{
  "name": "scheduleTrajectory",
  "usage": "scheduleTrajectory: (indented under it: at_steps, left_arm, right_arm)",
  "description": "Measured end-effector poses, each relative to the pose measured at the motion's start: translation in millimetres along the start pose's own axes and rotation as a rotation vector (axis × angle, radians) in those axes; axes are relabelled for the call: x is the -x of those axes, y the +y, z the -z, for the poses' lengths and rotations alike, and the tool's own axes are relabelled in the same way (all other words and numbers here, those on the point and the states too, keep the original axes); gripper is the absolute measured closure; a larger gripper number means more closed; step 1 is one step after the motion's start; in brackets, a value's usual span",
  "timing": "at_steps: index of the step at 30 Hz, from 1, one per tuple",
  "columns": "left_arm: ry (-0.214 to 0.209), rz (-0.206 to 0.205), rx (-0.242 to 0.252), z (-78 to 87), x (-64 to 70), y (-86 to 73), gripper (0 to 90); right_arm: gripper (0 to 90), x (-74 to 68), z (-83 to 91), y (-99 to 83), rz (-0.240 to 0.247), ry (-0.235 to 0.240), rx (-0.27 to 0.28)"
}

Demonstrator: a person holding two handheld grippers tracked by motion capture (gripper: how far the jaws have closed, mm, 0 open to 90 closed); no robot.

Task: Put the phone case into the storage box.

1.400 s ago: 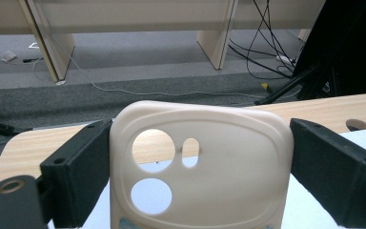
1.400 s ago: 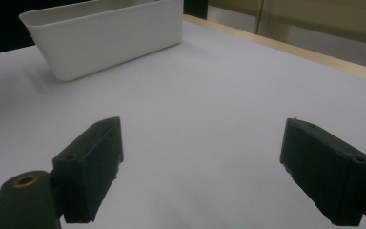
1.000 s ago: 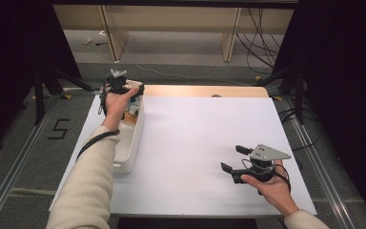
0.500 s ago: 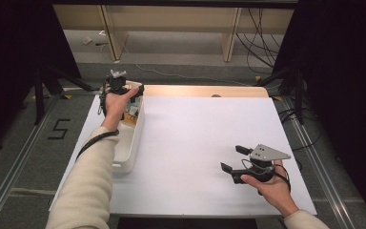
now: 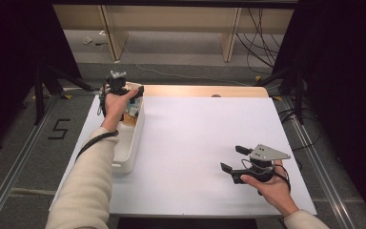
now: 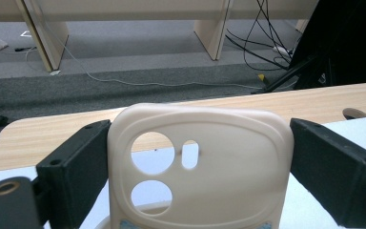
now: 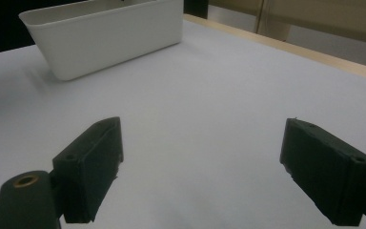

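Note:
A cream phone case (image 6: 205, 157) with camera cutouts stands upright between the jaws of my left gripper (image 6: 200, 164), which is shut on its two side edges. In the high view the left gripper (image 5: 124, 89) is held above the far end of a long white bin (image 5: 132, 138) at the table's left. Small items (image 5: 133, 112) lie in the bin under the hand; I cannot tell what they are. My right gripper (image 5: 232, 158) rests low over the white table sheet (image 5: 195, 133) at the front right, open with nothing between its jaws (image 7: 200, 157).
The white bin (image 7: 109, 38) lies ahead and to the left in the right gripper view. A wooden strip (image 5: 205, 90) runs along the table's far edge. Beyond it are floor cables (image 6: 262, 33) and wooden furniture legs (image 6: 212, 28). Dark stands flank both sides.

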State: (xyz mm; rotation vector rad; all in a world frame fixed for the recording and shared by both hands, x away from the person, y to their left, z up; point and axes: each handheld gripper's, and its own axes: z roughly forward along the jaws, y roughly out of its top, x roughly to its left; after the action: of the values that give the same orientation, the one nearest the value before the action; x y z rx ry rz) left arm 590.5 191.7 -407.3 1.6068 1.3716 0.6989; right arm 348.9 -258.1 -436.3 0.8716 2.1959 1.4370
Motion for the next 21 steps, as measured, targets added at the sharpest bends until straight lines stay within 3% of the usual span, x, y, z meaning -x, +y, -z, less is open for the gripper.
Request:
scheduleTrajectory:
  at_steps: [21]
  left_arm:
    - [-0.005,0.008,-0.026,-3.2,-1.5,-0.8,5.2]
  right_arm:
    - [15.5,0.4,0.1,-0.1,-0.004,-0.002,-0.005]
